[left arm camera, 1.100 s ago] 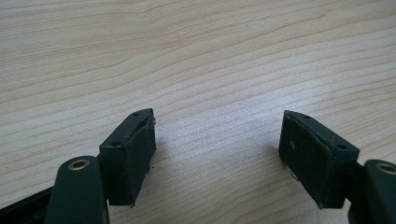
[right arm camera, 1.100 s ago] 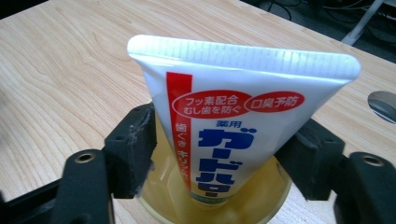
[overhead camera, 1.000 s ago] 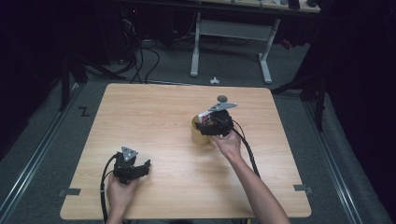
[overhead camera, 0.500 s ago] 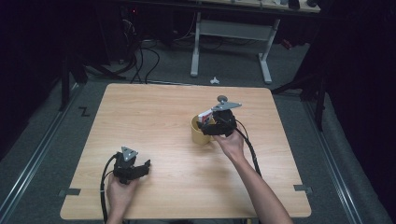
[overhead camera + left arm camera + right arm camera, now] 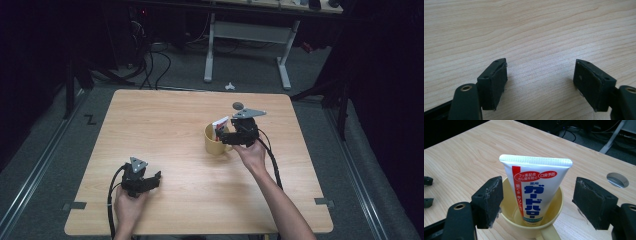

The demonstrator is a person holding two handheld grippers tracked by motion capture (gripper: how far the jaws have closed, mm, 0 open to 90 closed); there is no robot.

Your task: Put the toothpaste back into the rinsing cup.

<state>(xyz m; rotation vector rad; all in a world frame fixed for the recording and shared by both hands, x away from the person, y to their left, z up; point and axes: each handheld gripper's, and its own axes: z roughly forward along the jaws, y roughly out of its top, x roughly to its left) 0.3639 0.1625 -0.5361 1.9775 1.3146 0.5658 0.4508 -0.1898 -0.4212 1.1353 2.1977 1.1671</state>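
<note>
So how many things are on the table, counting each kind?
Yellow mugs: 1
Toothpaste tubes, standing in the mug: 1
Grippers, held in hands: 2, the left gripper and the right gripper, both open
Total: 4

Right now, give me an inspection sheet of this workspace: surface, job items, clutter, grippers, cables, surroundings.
Surface: light wooden table, with a round cable hole near the far edge.
Job's things: yellow mug with a toothpaste tube standing in it, crimped end up, leaning on the rim.
Clutter: nothing seen.
Grippers: right hand-held gripper open, pads either side of the tube, not pressing it; left hand-held gripper open over bare wood near the front edge.
Cables: one black cable trails from the right gripper; another from the left.
Surroundings: dark room, grey floor, white desk frame behind, loose cords on the floor.
</note>
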